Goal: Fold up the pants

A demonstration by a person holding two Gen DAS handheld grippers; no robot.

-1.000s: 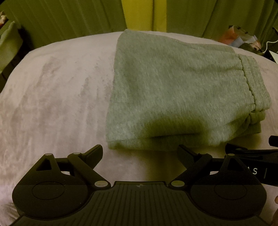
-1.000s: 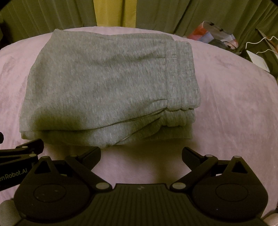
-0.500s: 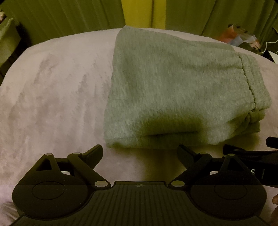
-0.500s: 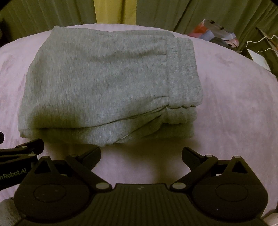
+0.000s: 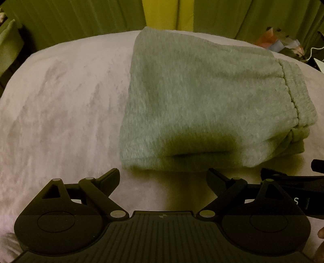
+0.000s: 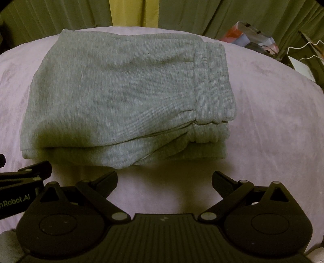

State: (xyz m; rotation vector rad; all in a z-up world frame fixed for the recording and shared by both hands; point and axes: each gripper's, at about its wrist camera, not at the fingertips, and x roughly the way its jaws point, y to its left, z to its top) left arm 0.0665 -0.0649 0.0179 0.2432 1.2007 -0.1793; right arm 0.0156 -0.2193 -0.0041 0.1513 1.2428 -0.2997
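The grey pants [image 5: 204,101] lie folded in a thick stack on the pale cloth-covered surface [image 5: 60,113], with the ribbed waistband on the right side. In the right wrist view the same pants [image 6: 121,97] fill the middle, layers showing at the near edge. My left gripper [image 5: 163,177] is open just short of the stack's near edge and holds nothing. My right gripper [image 6: 164,179] is open too, a little back from the near edge, with nothing between its fingers. Each gripper's black body shows at the side edge of the other's view.
Green curtains [image 6: 202,14] hang behind the surface. Clutter with a coloured package [image 6: 247,34] and white cables [image 6: 303,46] sits at the back right. Bare pale cloth [image 6: 273,121] spreads right of the pants and on their left.
Both views have drawn back and risen slightly, so the pants sit a little farther up in frame. The pants have not moved and both grippers stay open.
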